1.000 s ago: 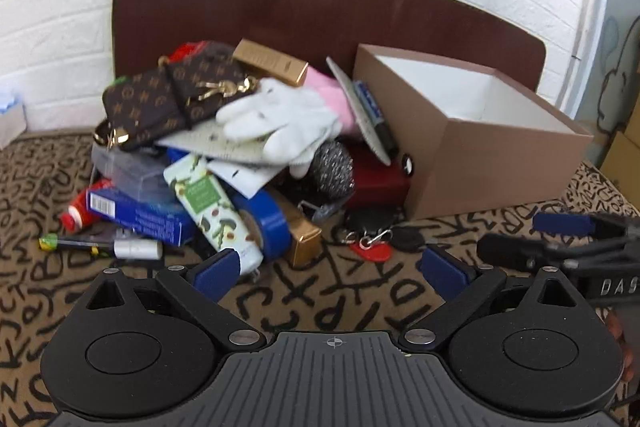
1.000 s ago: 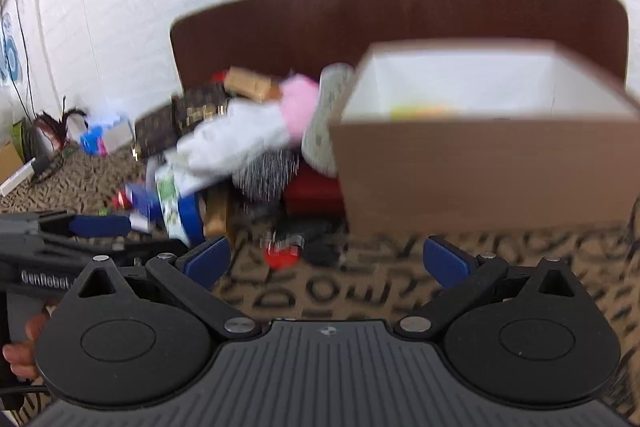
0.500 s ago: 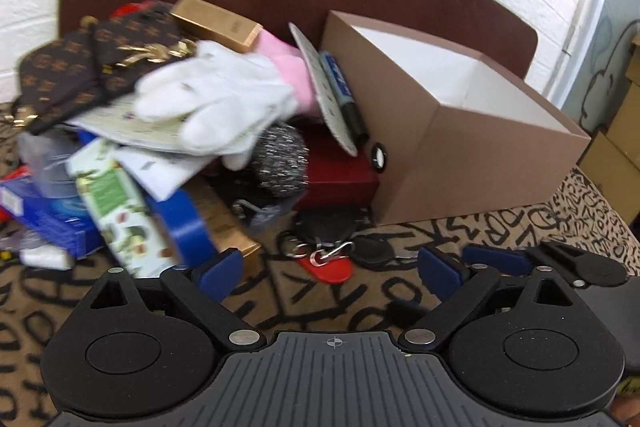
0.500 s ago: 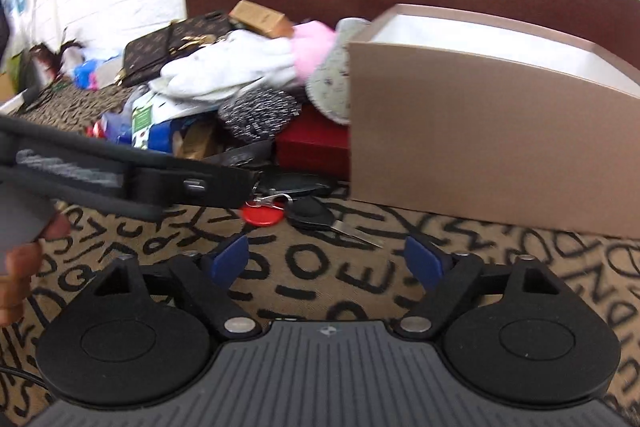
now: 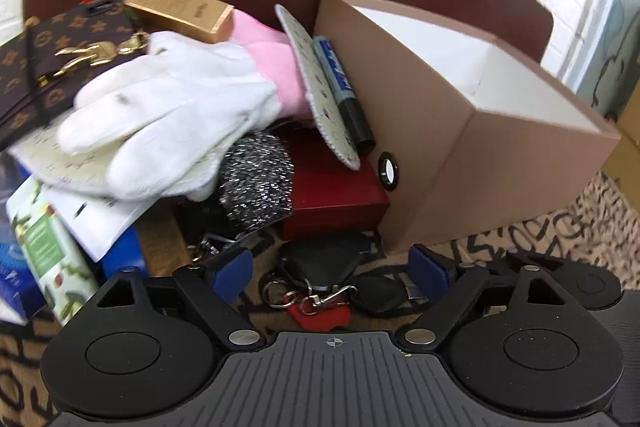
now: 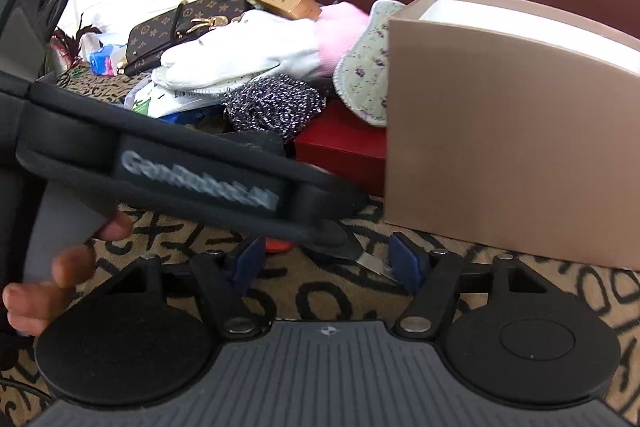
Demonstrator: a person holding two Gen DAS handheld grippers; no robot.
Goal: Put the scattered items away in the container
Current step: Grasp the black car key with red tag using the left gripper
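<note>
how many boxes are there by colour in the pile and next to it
brown open box: 1
red box: 1
gold box: 1
blue box: 1, partly hidden at the frame edge
total: 4 boxes

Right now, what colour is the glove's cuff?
Pink; the glove itself is white. Clearest in the left wrist view.

Matt cardboard box (image 5: 460,163) — fuzzy white cloth glove (image 5: 168,119), glittery wire scourer (image 5: 256,183), glossy gold carton (image 5: 180,9).
</note>
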